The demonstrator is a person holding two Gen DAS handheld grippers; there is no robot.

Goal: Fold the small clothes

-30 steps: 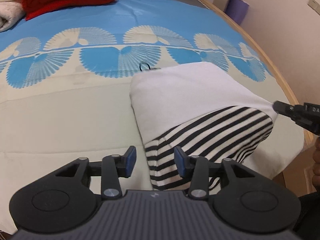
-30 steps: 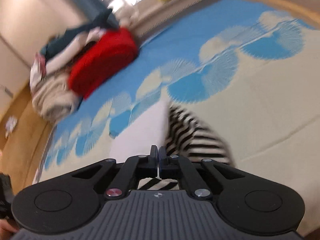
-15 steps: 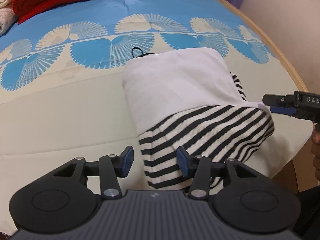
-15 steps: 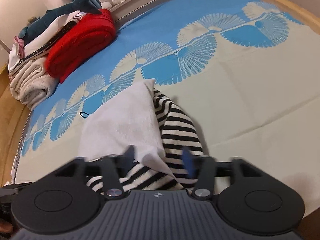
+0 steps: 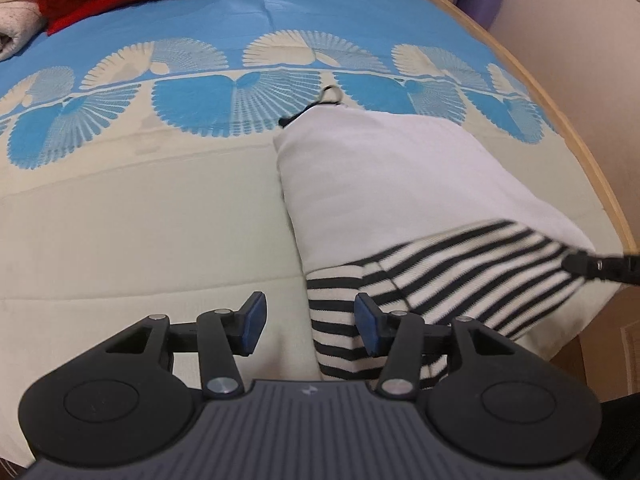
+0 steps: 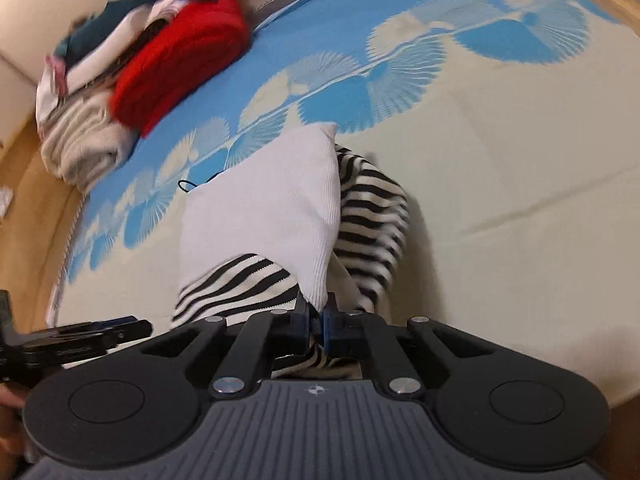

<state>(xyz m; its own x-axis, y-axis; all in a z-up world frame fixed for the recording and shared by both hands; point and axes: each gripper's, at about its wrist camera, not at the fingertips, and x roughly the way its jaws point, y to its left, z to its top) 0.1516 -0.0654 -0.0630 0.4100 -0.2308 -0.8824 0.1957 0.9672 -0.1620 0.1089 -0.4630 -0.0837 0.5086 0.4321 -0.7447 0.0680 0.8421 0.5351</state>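
Bedspread (image 5: 120, 220): folded garment (image 5: 380, 184) lengthwise, striped end nearest.

In the right wrist view the red blanket (image 6: 180, 60) and the heap of clothes (image 6: 88, 80) at ten o'clock are smeared by motion blur, so the separate pieces cannot be told apart. The right gripper (image 6: 316, 320) hides the corner of the striped garment (image 6: 240, 280) pinched between its pads, and the left gripper (image 6: 80, 340) at eight o'clock is cut by the picture's edge. In the left wrist view the garment's striped hem at four o'clock is blurred, and the cream towel (image 5: 16, 20) at eleven o'clock runs off the frame.
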